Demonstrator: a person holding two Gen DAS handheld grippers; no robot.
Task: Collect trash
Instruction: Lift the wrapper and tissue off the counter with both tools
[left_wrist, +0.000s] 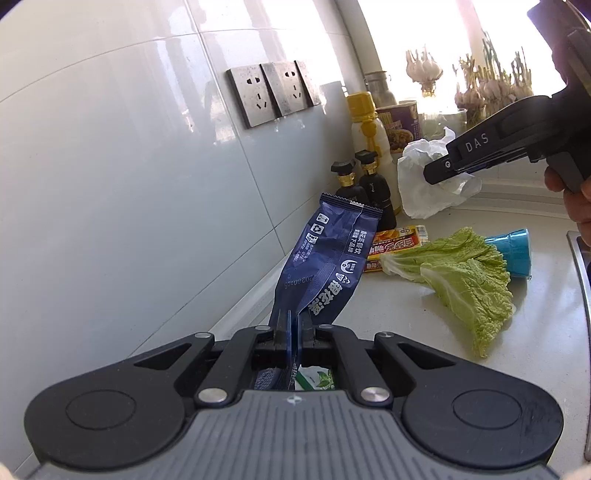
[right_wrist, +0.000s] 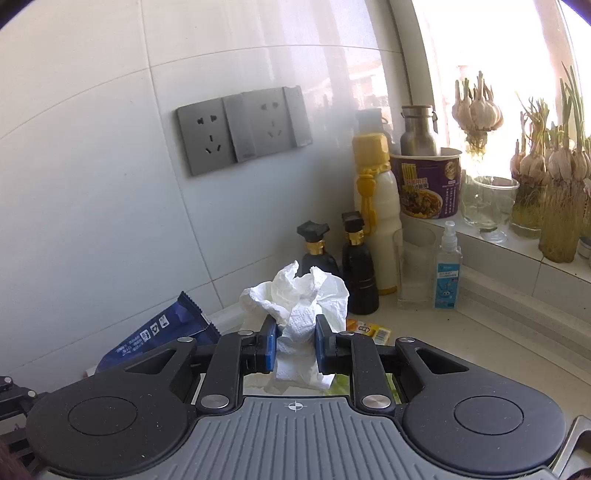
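Dark blue crinkled foil snack wrapper (left_wrist: 325, 258) with white print stands up at centre frame, pinched at its lower end by the left gripper (left_wrist: 293, 328); its bottom is hidden behind the fingers. Centre of the right view, the right gripper (right_wrist: 295, 345) clamps a crumpled white paper tissue (right_wrist: 299, 299). Pale stone countertop (left_wrist: 417, 325) at lower right meets a glossy white tiled wall (left_wrist: 110, 166).

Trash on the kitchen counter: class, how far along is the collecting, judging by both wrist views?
Nothing visibly binned yet. In hand: left tool grips the blue wrapper; right tool grips the crumpled tissue. Left on the counter: cabbage leaf, yellow packet, blue cup.
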